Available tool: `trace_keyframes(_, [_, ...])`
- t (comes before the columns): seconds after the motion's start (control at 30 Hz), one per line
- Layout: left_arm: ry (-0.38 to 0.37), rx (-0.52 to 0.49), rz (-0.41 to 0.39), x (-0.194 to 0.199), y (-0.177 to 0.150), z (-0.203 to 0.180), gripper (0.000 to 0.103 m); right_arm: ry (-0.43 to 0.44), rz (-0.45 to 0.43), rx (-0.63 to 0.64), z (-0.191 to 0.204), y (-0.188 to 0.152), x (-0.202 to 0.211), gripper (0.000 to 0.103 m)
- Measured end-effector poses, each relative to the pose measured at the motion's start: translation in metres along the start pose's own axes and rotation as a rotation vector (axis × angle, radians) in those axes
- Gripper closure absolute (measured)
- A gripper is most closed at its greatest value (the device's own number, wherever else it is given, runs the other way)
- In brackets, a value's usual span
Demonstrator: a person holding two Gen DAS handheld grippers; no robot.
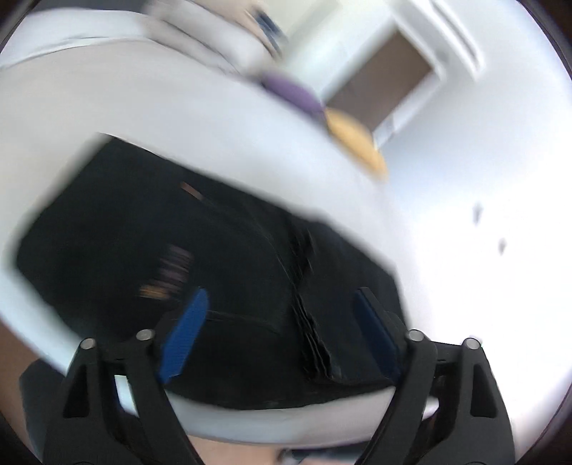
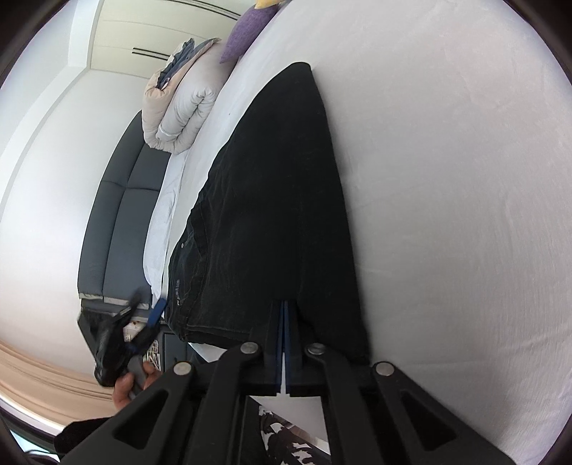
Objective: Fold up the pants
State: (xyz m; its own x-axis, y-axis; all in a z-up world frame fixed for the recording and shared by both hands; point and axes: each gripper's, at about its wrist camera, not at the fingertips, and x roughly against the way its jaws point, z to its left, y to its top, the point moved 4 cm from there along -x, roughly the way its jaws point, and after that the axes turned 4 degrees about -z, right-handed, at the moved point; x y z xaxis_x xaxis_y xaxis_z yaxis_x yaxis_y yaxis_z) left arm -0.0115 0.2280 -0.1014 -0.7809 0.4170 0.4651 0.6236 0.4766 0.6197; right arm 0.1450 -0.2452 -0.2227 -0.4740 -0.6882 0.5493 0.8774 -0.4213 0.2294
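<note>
Right now my right gripper (image 2: 285, 322) sits lower centre of its frame, blue pads pressed together on the edge of the black pants (image 2: 271, 200). Pants lie flat on the white bed (image 2: 447, 214), running from bottom centre to the top. My left gripper (image 1: 282, 329) is spread wide, holding nothing, hovering over the waist end of the pants (image 1: 178, 250); that view is blurred. Folded duvet (image 2: 178, 107) and purple pillow (image 2: 246, 32) sit upper left.
</note>
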Motion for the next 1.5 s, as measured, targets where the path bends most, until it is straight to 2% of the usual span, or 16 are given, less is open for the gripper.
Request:
trace_keyframes(0.07, [0.011,0.128,-0.078,0.032,0.011,0.035,0.018,-0.009,-0.005,0.009,0.002,0.0,0.001,0.103])
trace_keyframes(0.23, [0.022,0.402,-0.151,0.071,0.016,0.109,0.018,-0.069,-0.003,0.05,0.014,0.001,0.004,0.099])
trace_keyframes(0.3, [0.0,0.49,-0.163,0.078,0.013,0.128,0.018,-0.104,-0.016,0.113,0.035,0.005,0.01,0.075])
trace_keyframes(0.33, [-0.011,0.512,-0.159,0.078,0.013,0.135,0.018,-0.119,-0.028,0.15,0.048,0.007,0.011,0.049])
trace_keyframes(0.37, [-0.021,0.518,-0.151,0.078,0.013,0.138,0.018,-0.141,-0.046,0.205,0.066,0.01,0.012,0.037])
trace_keyframes(0.4, [-0.029,0.512,-0.147,0.077,0.016,0.139,0.018,-0.162,-0.058,0.285,0.089,0.012,0.01,0.036])
trace_keyframes(0.5, [-0.034,0.489,-0.127,0.073,0.019,0.14,0.018,-0.226,-0.033,0.558,0.162,0.009,-0.021,0.036])
trace_keyframes(0.6, [-0.03,0.489,-0.124,0.065,0.016,0.141,0.018,-0.298,0.009,0.848,0.233,-0.006,-0.079,0.037])
trace_keyframes(0.73, [-0.043,0.496,-0.104,0.05,0.006,0.136,0.018,-0.381,0.07,1.134,0.29,-0.027,-0.177,0.05])
trace_keyframes(0.8, [-0.04,0.5,-0.094,0.046,0.0,0.137,0.018,-0.438,0.097,1.248,0.302,-0.04,-0.22,0.054])
trace_keyframes(0.9, [-0.031,0.507,-0.099,0.043,-0.002,0.145,0.018,-0.498,0.152,1.371,0.312,-0.06,-0.275,0.072])
trace_keyframes(0.97, [-0.01,0.503,-0.101,0.042,-0.002,0.152,0.018,-0.532,0.188,1.435,0.308,-0.069,-0.3,0.079])
trace_keyframes(1.03, [-0.01,0.508,-0.103,0.041,-0.001,0.157,0.018,-0.621,0.215,1.508,0.296,-0.075,-0.325,0.086])
trace_keyframes(1.23, [-0.007,0.485,-0.108,0.038,0.002,0.159,0.018,-0.682,0.188,1.427,0.291,-0.052,-0.353,0.088])
trace_keyframes(1.33, [-0.009,0.477,-0.106,0.033,0.003,0.158,0.018,-0.702,0.188,1.453,0.292,-0.053,-0.359,0.088])
trace_keyframes(1.5, [0.014,0.45,-0.096,0.022,0.003,0.155,0.018,-0.682,0.18,1.369,0.291,-0.048,-0.357,0.088])
